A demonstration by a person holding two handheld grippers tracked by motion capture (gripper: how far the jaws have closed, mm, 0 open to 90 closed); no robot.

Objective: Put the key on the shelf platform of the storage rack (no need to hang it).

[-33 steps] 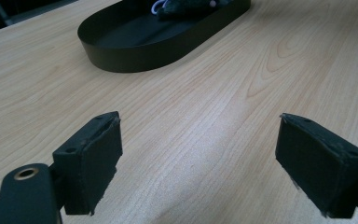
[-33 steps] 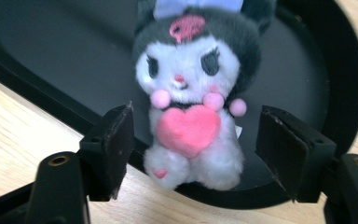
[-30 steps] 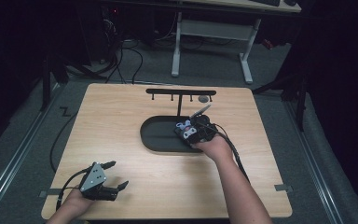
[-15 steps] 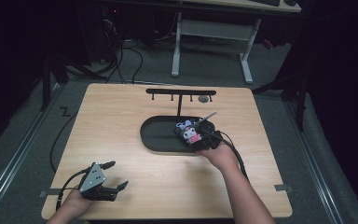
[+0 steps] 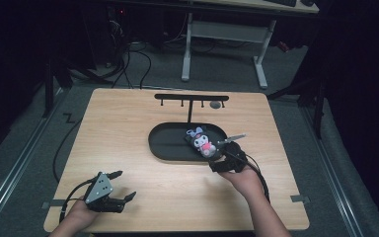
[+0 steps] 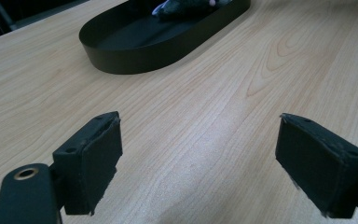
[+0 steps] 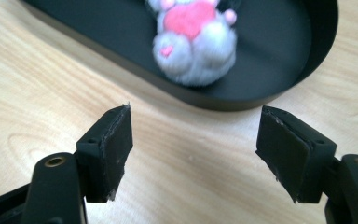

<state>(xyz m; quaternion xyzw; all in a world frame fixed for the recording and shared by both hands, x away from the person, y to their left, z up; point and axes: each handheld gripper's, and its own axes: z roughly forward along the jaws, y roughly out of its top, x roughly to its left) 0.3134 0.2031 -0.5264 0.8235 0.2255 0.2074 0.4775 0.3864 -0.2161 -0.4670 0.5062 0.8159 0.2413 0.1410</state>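
Grey and pink plush toy (image 5: pixel 202 140) lying in right half of black oval tray (image 5: pixel 168 145), head toward far side, feet toward near rim; blurred but plain in right gripper view (image 7: pixel 193 35), just past the tips. Right gripper (image 5: pixel 218 159) close beside tray's near right rim, over bare wood, jaws spread wide, nothing between them, not touching toy. Left gripper (image 5: pixel 123 186) at near left corner of wooden table (image 5: pixel 128 113), well apart from tray, jaws likewise wide apart and empty. Black hook rack (image 5: pixel 191 98) standing behind tray at far edge
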